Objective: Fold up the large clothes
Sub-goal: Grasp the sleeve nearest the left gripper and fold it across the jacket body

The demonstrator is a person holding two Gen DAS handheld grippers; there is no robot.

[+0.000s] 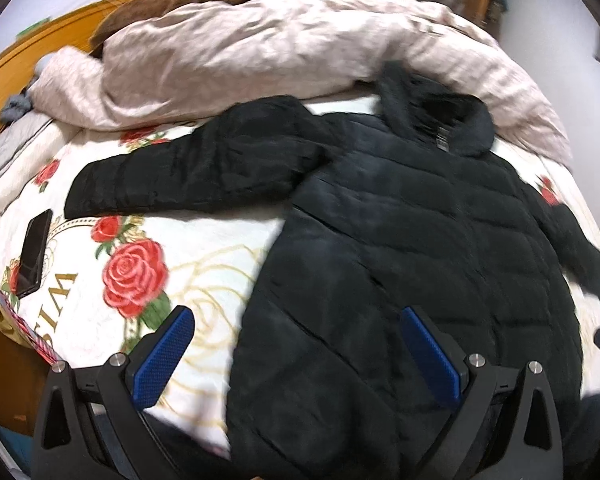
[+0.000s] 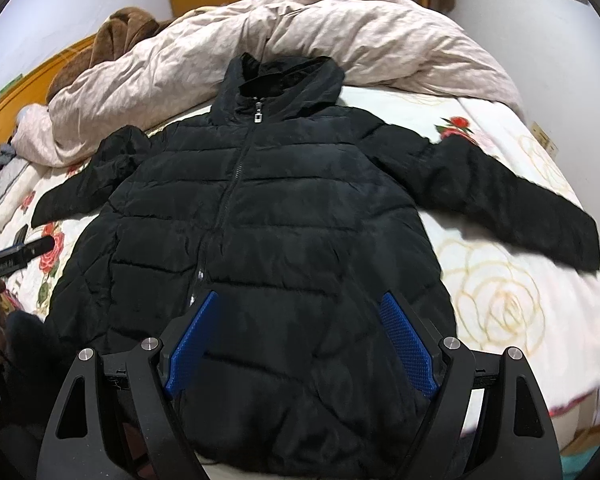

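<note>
**Black puffer jacket spread flat on the bed, both claws wide**

Black and quilted, the puffer jacket (image 2: 260, 216) lies face up on the bed (image 2: 500, 280), zipped to the collar with its hood (image 2: 288, 76) toward the rumpled pale pink duvet (image 2: 340, 24). Both sleeves are stretched out sideways: the left sleeve (image 1: 188, 172) reaches toward a dark phone (image 1: 34, 252) lying on the rose-printed sheet (image 1: 204, 248), and the right sleeve (image 2: 512, 204) runs out over gold rose outlines on the same sheet.

The left claw (image 1: 296, 354) hovers over the jacket's lower left edge, its blue pads (image 1: 162, 364) spread wide with nothing between them; one pad is above the sheet, the other above the dark fabric. The right claw (image 2: 300, 346) hangs over the lower front of the jacket, just right of the zip, also wide apart and empty. Whether either touches the fabric cannot be told.

A brown plush garment (image 2: 120, 36) sits beyond the duvet near the wooden headboard (image 1: 60, 36).
</note>
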